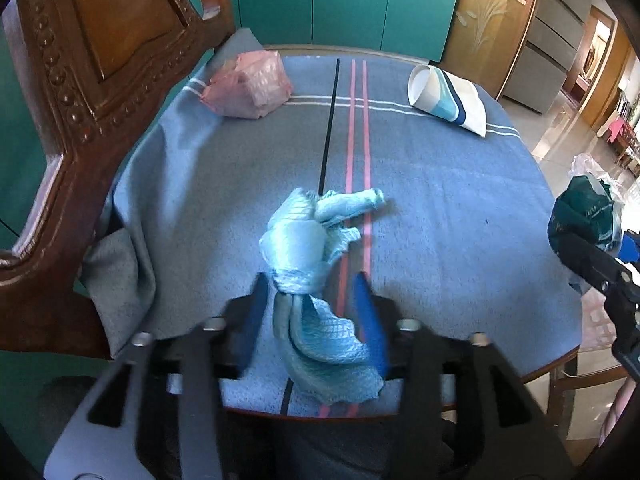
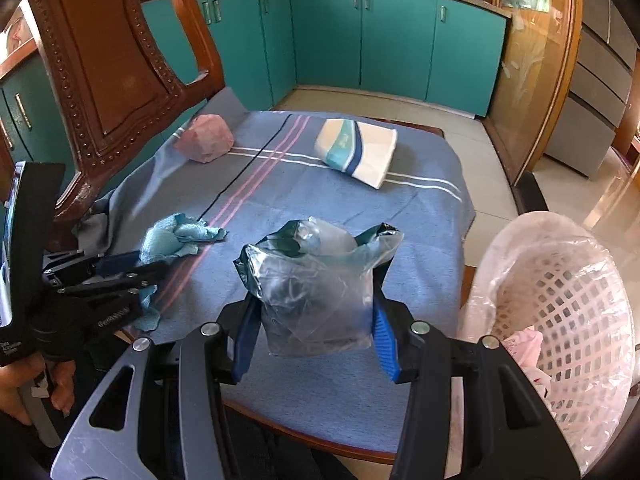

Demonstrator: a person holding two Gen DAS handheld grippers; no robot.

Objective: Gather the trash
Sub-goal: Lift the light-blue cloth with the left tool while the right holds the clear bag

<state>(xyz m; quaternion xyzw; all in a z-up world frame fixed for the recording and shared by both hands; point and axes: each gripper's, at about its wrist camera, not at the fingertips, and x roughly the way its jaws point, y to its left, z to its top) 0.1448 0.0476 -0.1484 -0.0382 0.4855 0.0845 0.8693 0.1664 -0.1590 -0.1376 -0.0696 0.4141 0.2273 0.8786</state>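
Between the right gripper (image 2: 316, 316) fingers a crumpled plastic bag (image 2: 316, 280) is clamped, carried toward the lined basket (image 2: 568, 280) beside them. Around the blue rag (image 1: 308, 248) the left gripper (image 1: 316, 312) fingers are spread, not yet closed, ready for pickup off the table (image 1: 460, 200).

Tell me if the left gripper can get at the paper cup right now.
Probably not yet: the left gripper straddles the blue cloth, and the paper cup lies at the table's far side, though nothing blocks the path.

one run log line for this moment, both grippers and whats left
left hand-held gripper: open around blue rag | right hand-held gripper: holds plastic bag | basket: right | left: pink wad, paper cup
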